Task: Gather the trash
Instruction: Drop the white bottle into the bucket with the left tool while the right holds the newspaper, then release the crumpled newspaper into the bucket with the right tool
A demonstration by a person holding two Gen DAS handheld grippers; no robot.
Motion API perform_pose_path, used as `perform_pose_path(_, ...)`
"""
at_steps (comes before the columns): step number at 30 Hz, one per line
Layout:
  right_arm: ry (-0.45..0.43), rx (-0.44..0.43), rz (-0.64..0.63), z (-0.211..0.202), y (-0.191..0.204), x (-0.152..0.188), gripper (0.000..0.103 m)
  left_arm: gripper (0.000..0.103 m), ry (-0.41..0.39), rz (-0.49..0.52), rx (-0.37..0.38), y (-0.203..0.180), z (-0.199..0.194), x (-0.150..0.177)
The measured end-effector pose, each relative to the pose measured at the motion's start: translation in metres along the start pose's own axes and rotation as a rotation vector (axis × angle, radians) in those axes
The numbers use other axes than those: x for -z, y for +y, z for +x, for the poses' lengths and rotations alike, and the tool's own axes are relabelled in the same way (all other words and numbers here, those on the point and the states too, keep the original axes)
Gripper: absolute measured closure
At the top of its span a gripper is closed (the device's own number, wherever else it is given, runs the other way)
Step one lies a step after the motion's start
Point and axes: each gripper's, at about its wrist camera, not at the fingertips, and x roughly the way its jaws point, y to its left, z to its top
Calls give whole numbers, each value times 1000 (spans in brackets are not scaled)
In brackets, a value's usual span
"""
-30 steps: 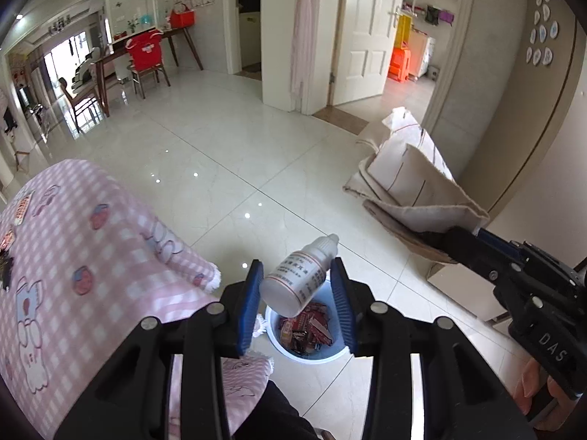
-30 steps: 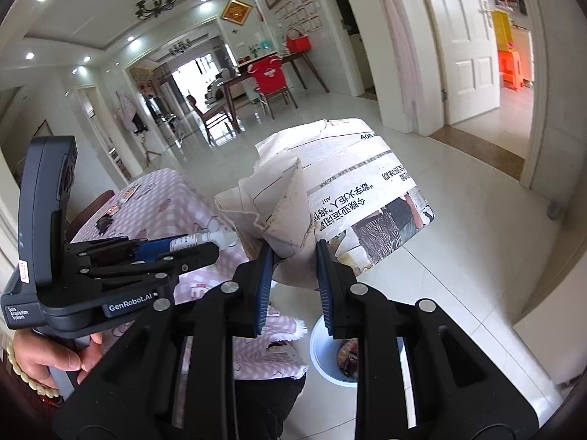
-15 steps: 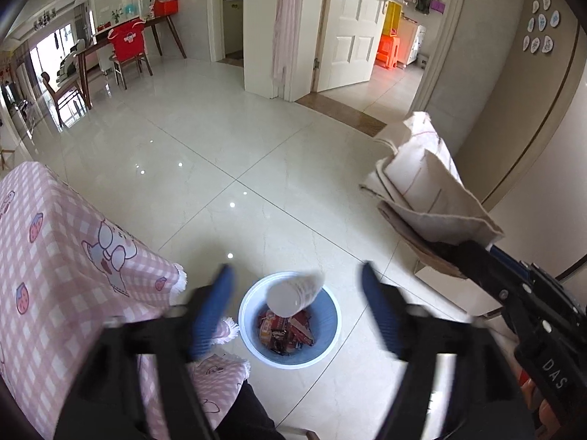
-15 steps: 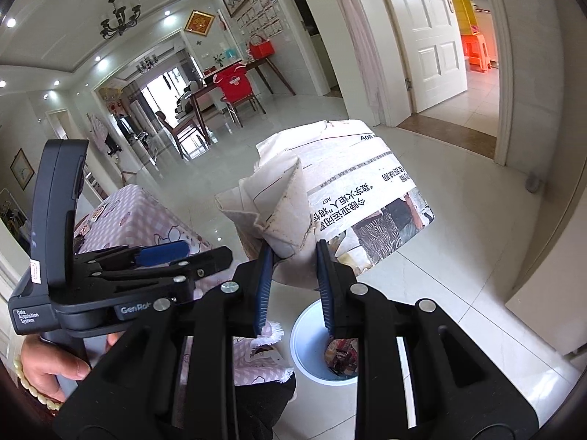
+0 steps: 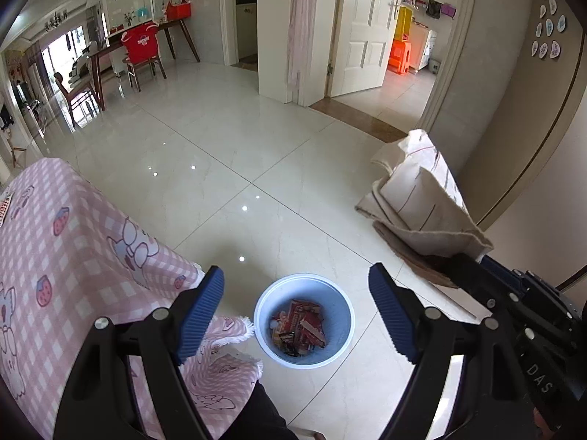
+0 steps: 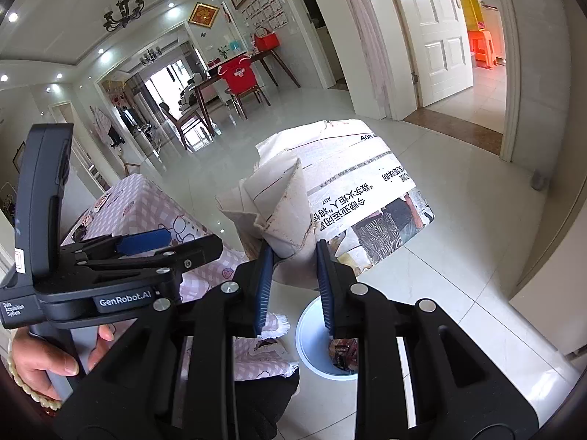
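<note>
My left gripper [image 5: 295, 286] is open and empty, held above a pale blue trash bin [image 5: 335, 348] on the floor with red wrappers inside. The white bottle is no longer in sight. My right gripper [image 6: 291, 258] is shut on a folded newspaper [image 6: 352, 190] and holds it up over the bin [image 6: 312, 341]. The newspaper [image 5: 422, 201] and right gripper also show at the right of the left wrist view. The left gripper shows side-on at the left of the right wrist view [image 6: 172, 242].
A table with a pink checked cloth [image 5: 55, 256] stands at the left, its corner next to the bin. Glossy tiled floor [image 5: 220, 146] stretches ahead. A wall and door frame [image 5: 513, 128] are at the right. A dining table and red-covered chair [image 5: 141, 46] stand far back.
My left gripper opened and let go of the white bottle, which dropped toward the bin and is gone from view. The right gripper kept hold of the newspaper.
</note>
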Motion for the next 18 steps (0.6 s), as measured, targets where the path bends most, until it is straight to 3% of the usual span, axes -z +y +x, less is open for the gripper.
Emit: perform_pose_path(18, 45, -15, -12, 18, 10, -1, 78, 24, -17, -44, -22, 28, -16, 7)
